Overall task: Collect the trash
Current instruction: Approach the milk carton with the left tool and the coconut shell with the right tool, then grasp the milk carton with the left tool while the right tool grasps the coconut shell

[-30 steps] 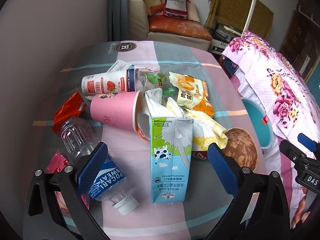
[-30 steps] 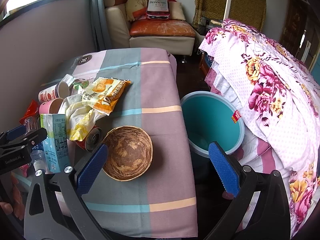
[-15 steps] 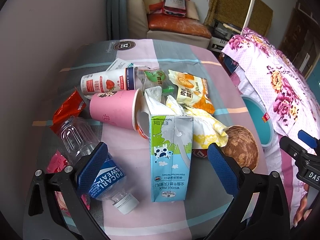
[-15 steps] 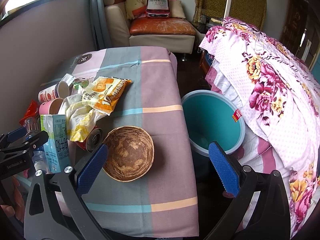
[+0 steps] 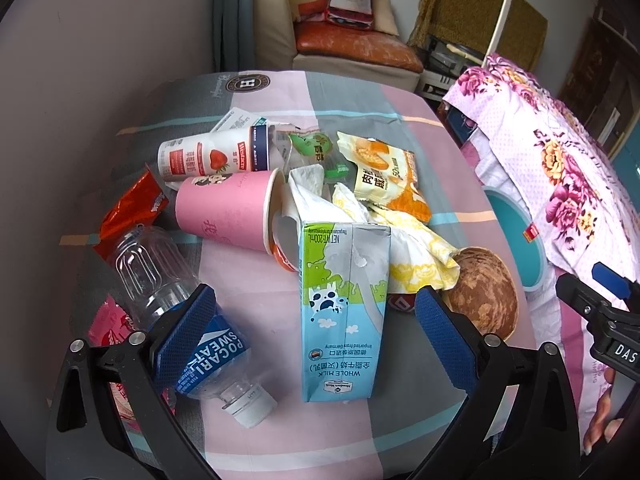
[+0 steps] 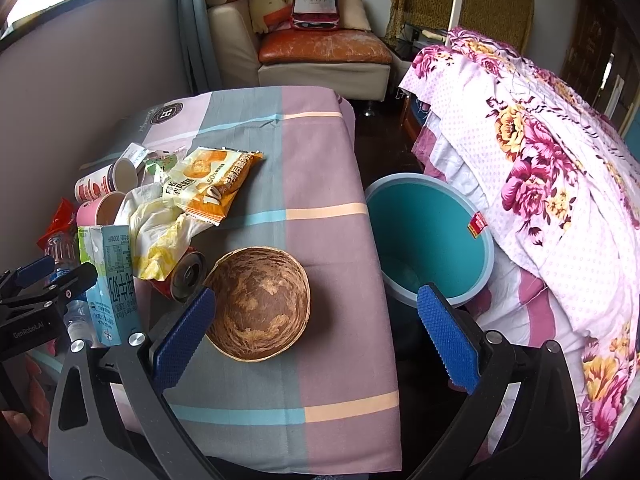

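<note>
Striped tablecloth [image 6: 320, 160] under litter, teal bin [image 6: 430, 236] beside floral bed [image 6: 560, 184]; both grippers' fingers spread, empty.

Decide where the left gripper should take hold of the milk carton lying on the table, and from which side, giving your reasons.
Probably grip the milk carton across its two long flat sides, about mid-length, coming down from above. It lies flat, lengthwise between the fingers of the open left gripper, so the parallel faces suit the pads. Its far end sits against crumpled paper, so the middle looks freer.
</note>
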`<state>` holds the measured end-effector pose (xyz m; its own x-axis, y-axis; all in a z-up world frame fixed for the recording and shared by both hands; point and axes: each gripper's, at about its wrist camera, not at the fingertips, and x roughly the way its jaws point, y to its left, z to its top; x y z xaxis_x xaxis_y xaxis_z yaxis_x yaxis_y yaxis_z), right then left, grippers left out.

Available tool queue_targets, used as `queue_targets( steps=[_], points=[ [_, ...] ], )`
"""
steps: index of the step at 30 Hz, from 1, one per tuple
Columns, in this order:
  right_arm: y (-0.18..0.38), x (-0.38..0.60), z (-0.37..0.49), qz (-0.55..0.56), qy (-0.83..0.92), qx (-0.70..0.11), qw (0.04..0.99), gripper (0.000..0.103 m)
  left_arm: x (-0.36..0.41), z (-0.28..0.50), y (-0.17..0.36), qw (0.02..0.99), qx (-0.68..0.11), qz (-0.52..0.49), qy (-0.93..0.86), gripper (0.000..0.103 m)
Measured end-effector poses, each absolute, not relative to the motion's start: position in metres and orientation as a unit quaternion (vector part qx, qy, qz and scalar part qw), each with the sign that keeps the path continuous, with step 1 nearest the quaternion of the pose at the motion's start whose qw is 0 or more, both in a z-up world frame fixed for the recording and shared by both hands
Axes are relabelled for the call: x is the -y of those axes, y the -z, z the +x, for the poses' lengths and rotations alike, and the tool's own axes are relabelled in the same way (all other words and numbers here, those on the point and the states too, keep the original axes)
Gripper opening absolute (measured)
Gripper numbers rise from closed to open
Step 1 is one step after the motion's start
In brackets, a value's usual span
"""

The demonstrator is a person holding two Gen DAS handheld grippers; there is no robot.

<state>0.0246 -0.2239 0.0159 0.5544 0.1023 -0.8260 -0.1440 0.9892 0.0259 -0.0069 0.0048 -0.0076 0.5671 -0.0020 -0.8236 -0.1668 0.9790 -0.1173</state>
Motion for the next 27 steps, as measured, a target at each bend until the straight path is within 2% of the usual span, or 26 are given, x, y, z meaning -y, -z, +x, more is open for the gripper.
queue_targets(
  steps=[18,19,21,22,23,27],
  points=[
    [0.016,0.233,0.042,0.027,-0.093,-0.523,0.847,0.096,-0.009,-0.006,0.025,0.862,-0.499,-0.090,-0.016,0.099],
    [0.018,0.233,0.042,0.027,-0.092,-0.523,0.847,0.094,-0.006,-0.006,0.025,0.863,-0.498,-0.086,-0.013,0.099],
    [0.023,0.234,0.044,0.027,-0.092,-0.528,0.844,0.079,0.002,-0.004,0.026,0.864,-0.497,-0.075,-0.007,0.094],
    [0.026,0.235,0.045,0.031,-0.094,-0.532,0.841,0.075,0.004,-0.003,0.028,0.863,-0.499,-0.072,-0.005,0.088],
    [0.030,0.236,0.047,0.038,-0.098,-0.538,0.836,0.066,0.006,-0.001,0.030,0.862,-0.502,-0.072,-0.004,0.087],
    [0.043,0.237,0.052,0.054,-0.111,-0.555,0.822,0.059,0.008,0.005,0.044,0.851,-0.521,-0.069,-0.006,0.087]
  ],
)
